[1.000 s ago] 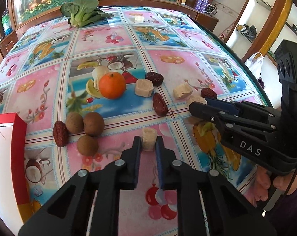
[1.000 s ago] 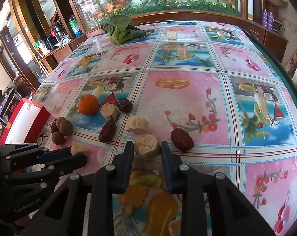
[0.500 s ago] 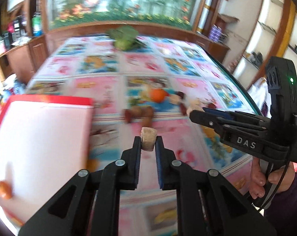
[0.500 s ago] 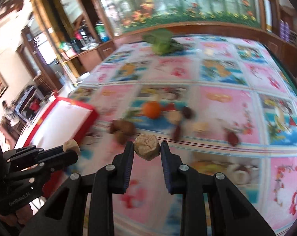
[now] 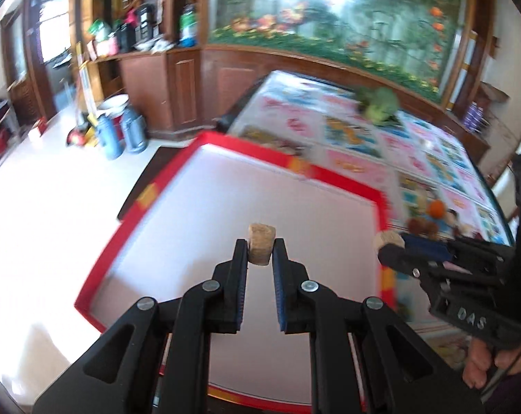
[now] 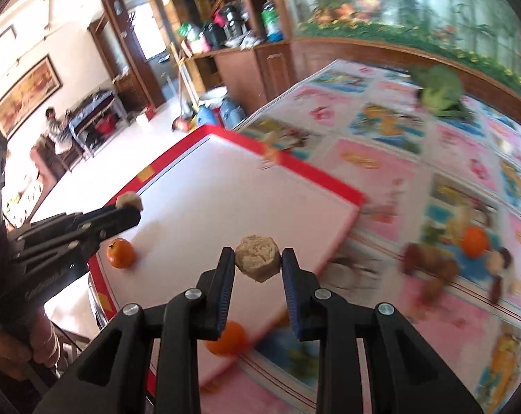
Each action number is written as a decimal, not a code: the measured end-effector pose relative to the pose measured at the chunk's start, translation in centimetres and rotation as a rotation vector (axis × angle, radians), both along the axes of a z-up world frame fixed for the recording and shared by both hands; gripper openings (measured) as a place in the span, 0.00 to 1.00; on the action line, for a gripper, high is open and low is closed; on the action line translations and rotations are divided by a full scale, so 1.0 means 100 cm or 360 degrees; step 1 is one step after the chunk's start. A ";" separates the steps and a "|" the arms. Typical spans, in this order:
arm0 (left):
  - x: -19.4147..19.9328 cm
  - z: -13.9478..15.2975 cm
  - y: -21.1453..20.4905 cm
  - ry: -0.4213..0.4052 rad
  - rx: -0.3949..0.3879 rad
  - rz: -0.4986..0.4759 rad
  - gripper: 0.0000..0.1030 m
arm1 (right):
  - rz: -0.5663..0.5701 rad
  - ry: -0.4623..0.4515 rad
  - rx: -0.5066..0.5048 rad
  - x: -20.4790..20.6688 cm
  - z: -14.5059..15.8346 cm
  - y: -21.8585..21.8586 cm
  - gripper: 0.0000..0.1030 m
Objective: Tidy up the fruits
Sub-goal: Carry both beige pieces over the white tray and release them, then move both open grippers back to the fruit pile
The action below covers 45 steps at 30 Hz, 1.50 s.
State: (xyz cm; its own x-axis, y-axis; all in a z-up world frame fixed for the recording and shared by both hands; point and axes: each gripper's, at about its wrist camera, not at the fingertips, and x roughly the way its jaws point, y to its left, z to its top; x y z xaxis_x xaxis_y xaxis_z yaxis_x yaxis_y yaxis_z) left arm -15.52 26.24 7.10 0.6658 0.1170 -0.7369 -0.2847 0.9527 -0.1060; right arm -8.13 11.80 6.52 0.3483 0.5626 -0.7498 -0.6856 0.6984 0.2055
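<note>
My left gripper (image 5: 261, 252) is shut on a beige fruit chunk (image 5: 261, 244) and holds it above the red-rimmed white tray (image 5: 226, 203). My right gripper (image 6: 258, 262) is shut on a second, bumpy beige chunk (image 6: 257, 258) over the tray's near right edge (image 6: 332, 189). The left gripper with its chunk (image 6: 129, 200) shows at the left of the right wrist view; the right gripper with its chunk (image 5: 388, 240) shows at the right of the left wrist view. Two small oranges (image 6: 120, 253) (image 6: 226, 339) lie in the tray.
On the patterned tablecloth (image 6: 381, 148) to the right lie an orange (image 6: 476, 240), brown round fruits and dark dates (image 6: 429, 269), blurred. A green leafy vegetable (image 6: 439, 93) lies at the far side. The floor and wooden cabinets (image 5: 181, 89) lie beyond the tray.
Both grippers have lifted their chunks off the tablecloth and swung left, from the fruit pile to above the tray. Both stay shut on their chunks.
</note>
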 end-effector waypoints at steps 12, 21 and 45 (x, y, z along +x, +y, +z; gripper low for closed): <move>0.002 -0.040 0.046 0.0166 -0.0060 0.0168 0.16 | 0.0062 0.0067 -0.0219 -0.008 -0.035 0.051 0.26; -0.009 -0.020 0.041 0.0108 0.0022 0.0254 0.61 | 0.0044 0.0032 -0.0146 -0.013 -0.019 0.035 0.41; 0.033 0.002 -0.181 0.0093 0.0072 -0.0640 0.71 | -0.0605 -0.0054 -0.0047 0.027 -0.016 -0.220 0.46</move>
State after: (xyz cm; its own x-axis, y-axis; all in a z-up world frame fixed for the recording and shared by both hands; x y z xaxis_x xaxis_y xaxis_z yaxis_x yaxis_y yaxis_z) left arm -12.20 8.17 7.34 0.6222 -0.1113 -0.7749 0.1074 0.9926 -0.0563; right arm -5.48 -10.20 4.92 0.5527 0.3669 -0.7482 -0.3825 0.9094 0.1634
